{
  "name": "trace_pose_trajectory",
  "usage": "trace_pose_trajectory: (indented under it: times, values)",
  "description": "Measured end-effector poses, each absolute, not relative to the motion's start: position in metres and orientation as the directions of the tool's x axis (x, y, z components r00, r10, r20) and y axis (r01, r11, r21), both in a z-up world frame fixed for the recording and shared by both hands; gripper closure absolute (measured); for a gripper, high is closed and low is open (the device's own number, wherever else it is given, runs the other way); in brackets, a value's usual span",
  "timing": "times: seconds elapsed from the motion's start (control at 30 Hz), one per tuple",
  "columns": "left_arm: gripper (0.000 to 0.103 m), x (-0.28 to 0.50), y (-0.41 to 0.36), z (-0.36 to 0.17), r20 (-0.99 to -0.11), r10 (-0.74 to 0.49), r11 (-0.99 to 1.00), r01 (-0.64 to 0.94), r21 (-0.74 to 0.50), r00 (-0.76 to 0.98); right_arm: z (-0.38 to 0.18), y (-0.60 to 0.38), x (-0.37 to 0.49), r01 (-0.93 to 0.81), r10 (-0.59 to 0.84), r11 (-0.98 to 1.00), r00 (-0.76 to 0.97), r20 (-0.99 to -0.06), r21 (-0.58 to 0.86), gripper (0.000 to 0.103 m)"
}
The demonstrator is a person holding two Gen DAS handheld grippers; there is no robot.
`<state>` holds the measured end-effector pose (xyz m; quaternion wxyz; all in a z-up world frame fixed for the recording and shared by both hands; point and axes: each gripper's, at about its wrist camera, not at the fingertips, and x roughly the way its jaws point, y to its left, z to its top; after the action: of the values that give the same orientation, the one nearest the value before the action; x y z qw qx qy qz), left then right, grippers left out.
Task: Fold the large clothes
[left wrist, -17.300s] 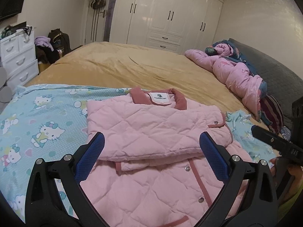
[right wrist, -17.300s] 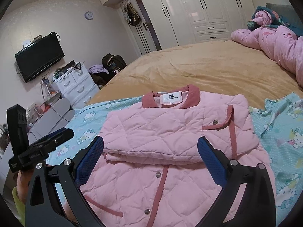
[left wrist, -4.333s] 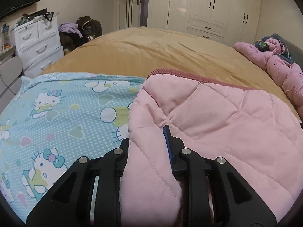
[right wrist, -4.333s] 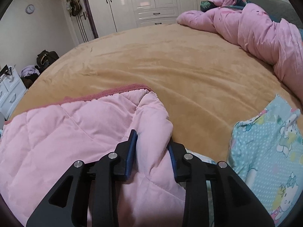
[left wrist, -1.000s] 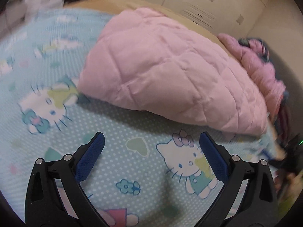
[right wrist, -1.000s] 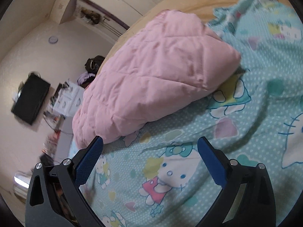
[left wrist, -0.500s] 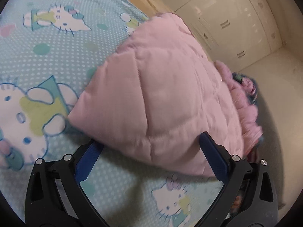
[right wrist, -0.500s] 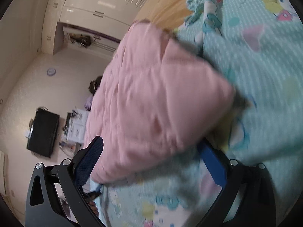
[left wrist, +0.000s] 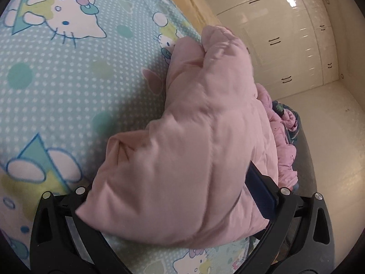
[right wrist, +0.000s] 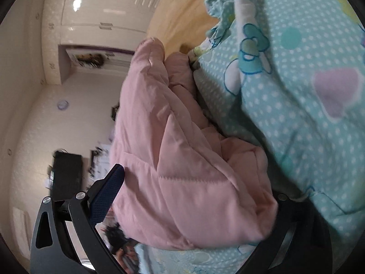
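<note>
A folded pink quilted jacket [left wrist: 205, 125] lies as a thick bundle on the teal cartoon-cat blanket [left wrist: 68, 68]. My left gripper [left wrist: 180, 169] is open and straddles one end of the bundle. Its right blue pad [left wrist: 260, 196] shows beside the fabric, and the other finger is hidden under the jacket. In the right wrist view the jacket [right wrist: 164, 148] fills the gap of my open right gripper [right wrist: 182, 171]. Its left blue pad [right wrist: 107, 191] stands clear of the fabric, while the right finger is buried against the blanket [right wrist: 296, 91]. Both views are rolled sideways.
A yellow bedspread [left wrist: 189, 0] lies beyond the blanket, with white wardrobes [left wrist: 285, 34] behind. A crumpled pink duvet [left wrist: 285, 141] sits past the jacket. In the right wrist view a dark TV [right wrist: 66, 173] hangs on the wall and a hand [right wrist: 127, 258] shows low down.
Both open grippers have pushed forward from the bare blanket, so the folded jacket now sits between their fingers. Both views have rolled further sideways.
</note>
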<state>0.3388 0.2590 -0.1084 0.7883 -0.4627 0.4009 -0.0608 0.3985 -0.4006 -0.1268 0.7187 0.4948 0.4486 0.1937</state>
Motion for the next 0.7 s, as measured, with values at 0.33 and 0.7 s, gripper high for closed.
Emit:
trace_pose_trajectory:
  times: [0.33,0.7]
  values:
    - [0.011,0.357,0.263,-0.105,-0.572,-0.452,0.528,-0.312,-0.790,0.684,-0.119,-0.383,0.404,0.145,0.620,0.537,0.600,-0.505,0.831,0.034]
    - [0.065,0.357,0.219,-0.043,-0.574,-0.267,0.807,-0.146,-0.572,0.774,-0.042,-0.320,0.376,-0.164,0.426,0.876,0.704,-0.568,0.454,0.064]
